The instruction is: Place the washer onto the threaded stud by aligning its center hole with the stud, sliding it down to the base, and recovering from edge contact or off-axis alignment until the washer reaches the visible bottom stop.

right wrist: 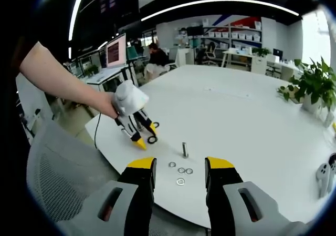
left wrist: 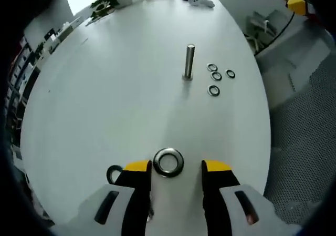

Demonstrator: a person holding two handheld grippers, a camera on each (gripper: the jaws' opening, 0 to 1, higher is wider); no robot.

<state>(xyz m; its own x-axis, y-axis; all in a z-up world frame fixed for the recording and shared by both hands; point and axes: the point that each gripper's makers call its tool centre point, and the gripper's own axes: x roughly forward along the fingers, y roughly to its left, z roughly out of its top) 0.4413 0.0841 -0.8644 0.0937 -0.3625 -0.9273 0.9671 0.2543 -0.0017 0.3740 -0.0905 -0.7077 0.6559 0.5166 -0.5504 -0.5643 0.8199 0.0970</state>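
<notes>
Lying flat on white table (left wrist: pixel 105 99), shiny ring washer (left wrist: pixel 168 162) between wide left jaws.

Threaded stud (left wrist: pixel 189 61): bare metal, dull grey sheen. Large washer (left wrist: pixel 168 162) near the desk's near edge: bright polished metal. Four small washers (left wrist: pixel 216 76) beside the stud: dark metallic. Desk (left wrist: pixel 105 99): smooth matt white top. Left gripper (left wrist: pixel 177 168): glossy white plastic body, yellow-tipped black fingers. Chair back (right wrist: pixel 58 157): grey mesh.
</notes>
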